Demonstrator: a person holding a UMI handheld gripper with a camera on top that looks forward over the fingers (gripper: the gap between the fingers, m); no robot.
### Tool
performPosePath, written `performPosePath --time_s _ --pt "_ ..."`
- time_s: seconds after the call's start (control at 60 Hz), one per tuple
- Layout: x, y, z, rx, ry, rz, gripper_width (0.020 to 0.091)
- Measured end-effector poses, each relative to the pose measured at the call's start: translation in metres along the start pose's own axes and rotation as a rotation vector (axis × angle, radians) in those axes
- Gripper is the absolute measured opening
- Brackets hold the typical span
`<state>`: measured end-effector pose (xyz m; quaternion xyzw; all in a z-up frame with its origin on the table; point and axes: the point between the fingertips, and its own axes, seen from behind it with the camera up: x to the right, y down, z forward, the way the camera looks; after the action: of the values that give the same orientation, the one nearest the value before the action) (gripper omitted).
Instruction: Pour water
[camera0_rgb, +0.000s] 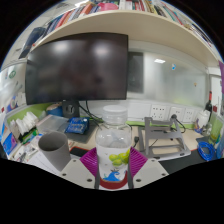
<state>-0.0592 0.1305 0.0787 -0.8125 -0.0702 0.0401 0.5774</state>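
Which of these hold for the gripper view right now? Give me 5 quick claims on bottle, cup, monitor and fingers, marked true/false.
1. A clear plastic bottle stands between the gripper fingers. True.
2. The bottle has no cap. False: a clear cap sits on its neck.
3. A grey cup stands beside the bottle, outside the fingers. True.
4. The monitor behind shows a bright picture. False: its screen is dark.
5. The bottle lies on its side. False: it is upright, with the pink pads at either side; whether they press on it I cannot tell.
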Motion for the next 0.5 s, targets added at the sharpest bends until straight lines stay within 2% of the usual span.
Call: performPosePath --time_s 0.133,0.25,0.317,0.383,0.433,0.5 --pt "-0.001 0.005 -0.001 0.019 0.016 -0.013 0.0399" --pt "0.000 0.006 -0.005 0.021 0.031 -0.009 0.0516" --pt "0.001 0.012 -0.007 -0.019 0.032 -0.021 0.0570" --pt "0.003 0.016 -0.015 -0.043 0.040 -0.032 0.0715" --pt "0.007 0.020 -0.025 -0.052 0.062 -0.050 0.0798" --pt "0.009 0.022 -0.047 -0.076 0.097 -0.092 0.0824"
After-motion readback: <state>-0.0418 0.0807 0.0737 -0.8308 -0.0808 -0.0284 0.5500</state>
